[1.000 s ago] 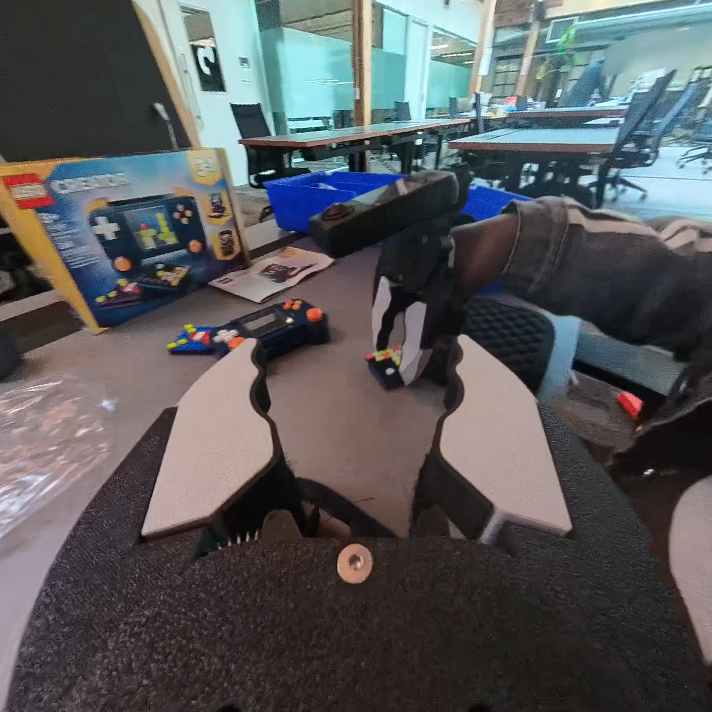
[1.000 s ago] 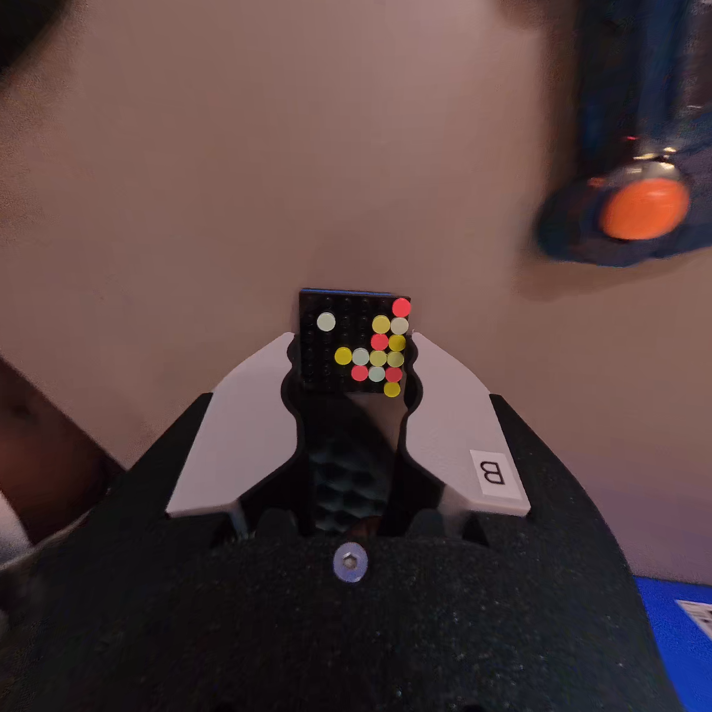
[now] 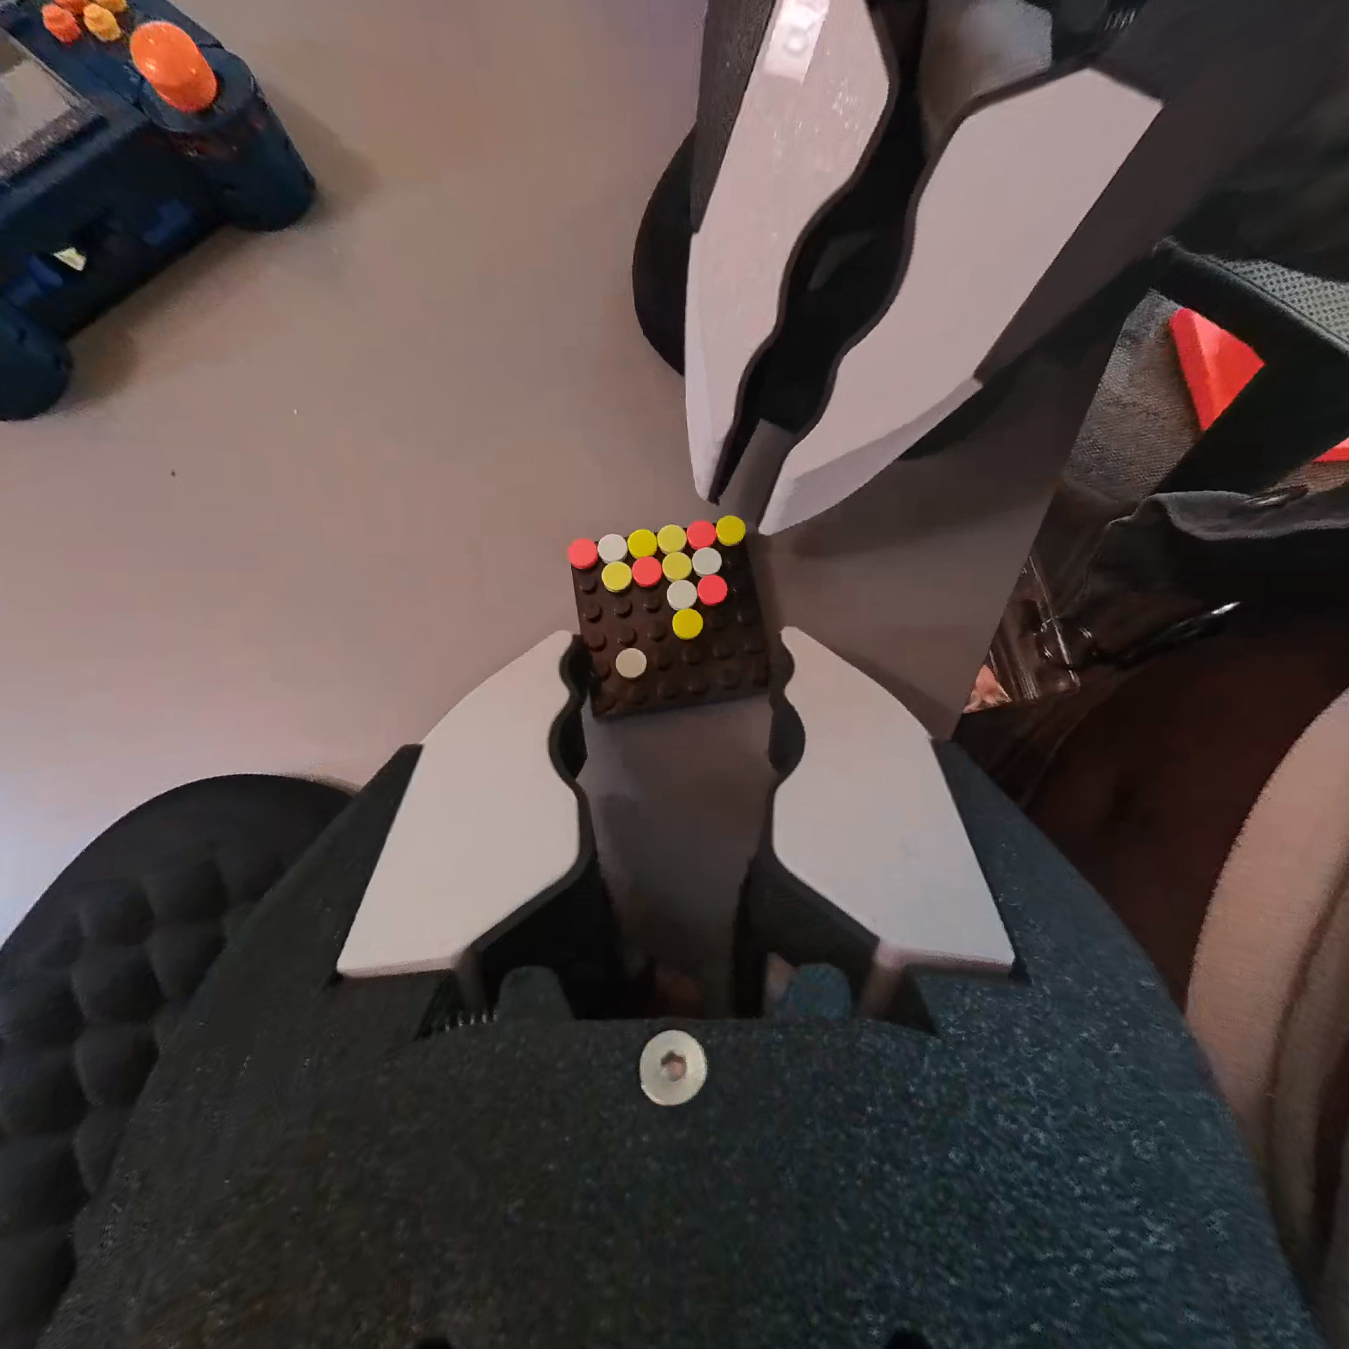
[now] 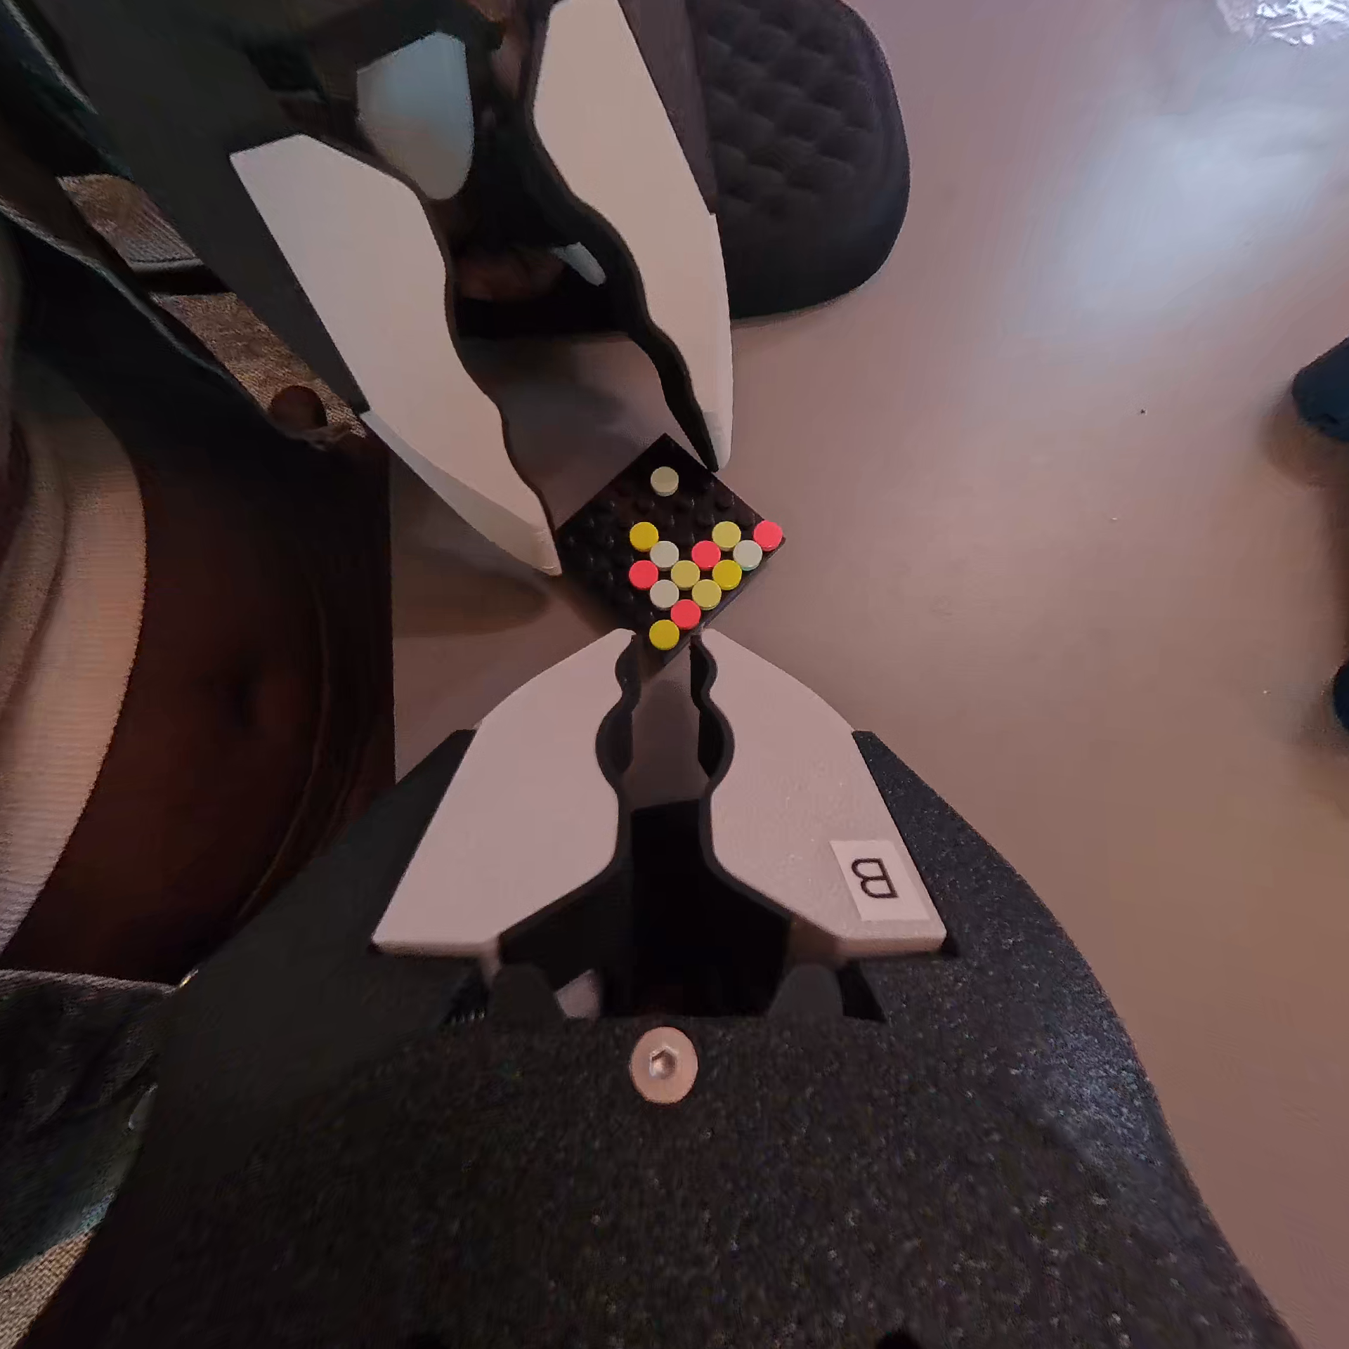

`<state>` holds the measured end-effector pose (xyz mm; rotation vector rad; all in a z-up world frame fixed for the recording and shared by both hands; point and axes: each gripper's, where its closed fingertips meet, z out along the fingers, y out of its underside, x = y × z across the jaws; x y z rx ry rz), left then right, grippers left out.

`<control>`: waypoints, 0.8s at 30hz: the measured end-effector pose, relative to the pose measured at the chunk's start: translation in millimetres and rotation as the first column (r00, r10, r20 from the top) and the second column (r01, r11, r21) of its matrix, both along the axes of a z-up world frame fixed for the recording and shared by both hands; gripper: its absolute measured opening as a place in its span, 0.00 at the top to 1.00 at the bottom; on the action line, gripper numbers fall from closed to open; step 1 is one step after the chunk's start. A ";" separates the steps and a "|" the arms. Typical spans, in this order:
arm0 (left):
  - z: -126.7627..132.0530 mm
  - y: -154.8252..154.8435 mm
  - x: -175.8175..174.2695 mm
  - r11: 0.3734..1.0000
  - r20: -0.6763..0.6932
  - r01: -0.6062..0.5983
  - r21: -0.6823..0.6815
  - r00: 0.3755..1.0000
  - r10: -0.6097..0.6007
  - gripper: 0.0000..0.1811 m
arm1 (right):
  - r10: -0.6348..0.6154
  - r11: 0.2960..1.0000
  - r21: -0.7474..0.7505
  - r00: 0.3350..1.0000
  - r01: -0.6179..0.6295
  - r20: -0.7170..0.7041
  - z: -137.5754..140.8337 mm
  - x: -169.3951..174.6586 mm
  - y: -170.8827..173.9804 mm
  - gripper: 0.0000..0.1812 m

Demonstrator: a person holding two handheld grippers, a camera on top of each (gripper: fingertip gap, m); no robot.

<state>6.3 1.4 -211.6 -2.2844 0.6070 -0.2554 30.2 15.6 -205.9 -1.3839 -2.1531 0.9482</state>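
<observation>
A small black studded plate (image 3: pixel 660 671) with several red, yellow and white round tiles lies low over the grey table (image 3: pixel 365 511). My left gripper (image 3: pixel 675 642) is shut on it, a fingertip against each of two opposite sides. My right gripper (image 4: pixel 664 646) is almost closed, and its tips pinch the plate's (image 4: pixel 606 555) near corner by a yellow tile. In the left wrist view the right gripper (image 3: pixel 737 511) comes down from the top to the plate's far right corner. In the right wrist view the left gripper (image 4: pixel 635 511) reaches in from the upper left.
A dark blue toy game controller (image 3: pixel 182 168) with an orange knob lies at the far left. A black quilted pad (image 4: pixel 796 146) sits behind the left gripper. A red piece (image 3: pixel 1212 365) and dark clothing lie off the table's right edge. Clear plastic wrap (image 4: pixel 1299 22) shows at the top right. Only a small space, under 4 cm, lies between the two pairs of fingers. From either gripper's tips it is about 20 cm to the dark blue toy game controller (image 3: pixel 182 168).
My left gripper has dropped from high above the table and closed on the plate. My right gripper has gone from gripping across the plate's width to a narrower grip on its corner.
</observation>
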 end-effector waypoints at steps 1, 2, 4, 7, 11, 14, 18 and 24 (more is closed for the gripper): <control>0.1 0.8 -0.7 1.000 -0.003 -0.006 0.003 1.000 0.006 0.75 | -0.003 1.000 0.009 1.000 0.003 0.004 -1.0 -0.5 0.3 0.93; -0.7 1.1 -0.8 1.000 0.001 -0.008 -0.006 1.000 0.008 0.75 | -0.008 1.000 0.018 1.000 0.008 0.011 -2.1 -0.9 0.8 0.93; -1.0 1.2 -1.0 1.000 0.022 -0.011 -0.020 1.000 0.012 0.75 | 0.000 1.000 0.026 1.000 0.000 0.017 -3.2 -1.7 -0.9 0.93; -1.3 1.4 -1.3 1.000 0.025 -0.014 -0.025 1.000 0.015 0.75 | -0.006 0.998 0.069 1.000 0.005 0.026 -5.8 -3.0 0.0 0.96; -1.6 1.1 -1.4 1.000 0.021 -0.013 -0.026 1.000 0.013 0.75 | -0.029 0.994 0.103 0.999 0.026 0.027 -5.9 -3.3 0.2 0.96; -1.8 1.2 -1.8 0.999 0.023 -0.011 -0.032 1.000 0.011 0.75 | 0.010 0.968 0.251 0.999 -0.002 -0.030 -5.0 -3.1 1.0 0.96; -1.8 1.0 -1.4 0.999 0.021 -0.008 -0.035 1.000 0.009 0.75 | 0.021 0.910 0.412 0.991 0.037 -0.135 -3.5 -3.3 2.8 0.97; -1.7 1.0 -1.5 0.999 0.022 -0.007 -0.035 1.000 0.008 0.75 | -0.147 0.978 0.147 0.989 0.146 -0.009 -5.5 -4.7 1.6 0.95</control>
